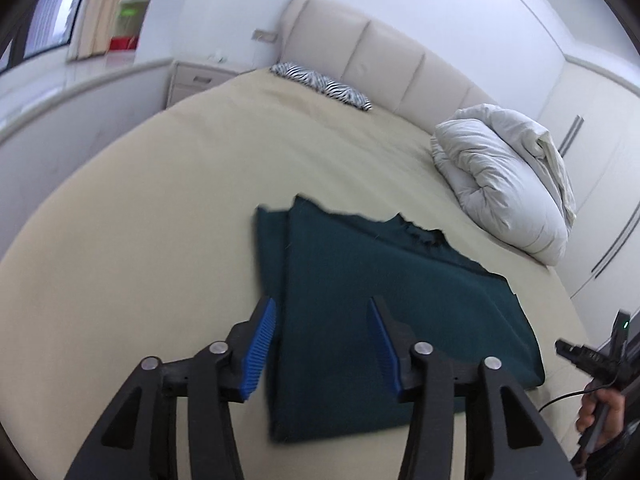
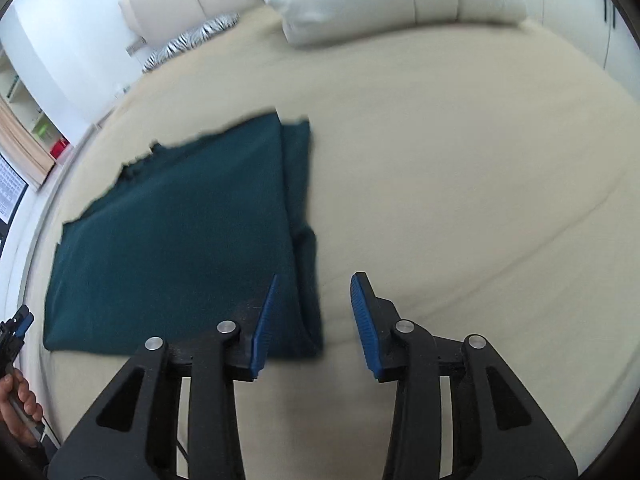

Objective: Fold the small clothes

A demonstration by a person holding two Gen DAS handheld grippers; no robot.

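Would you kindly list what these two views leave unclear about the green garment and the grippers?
- Green garment: type unknown; folded, motion-blurred in both views.
- Its near edge, left wrist view: partly behind the left gripper.
- Right gripper: contact with the cloth unclear; jaws apart.

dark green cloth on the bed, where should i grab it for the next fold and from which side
Probably the near corners of the dark green cloth, coming in low from the near edge. It lies flat and part-folded on the bed, and the left tool and right tool, both open, already sit over those near corners.
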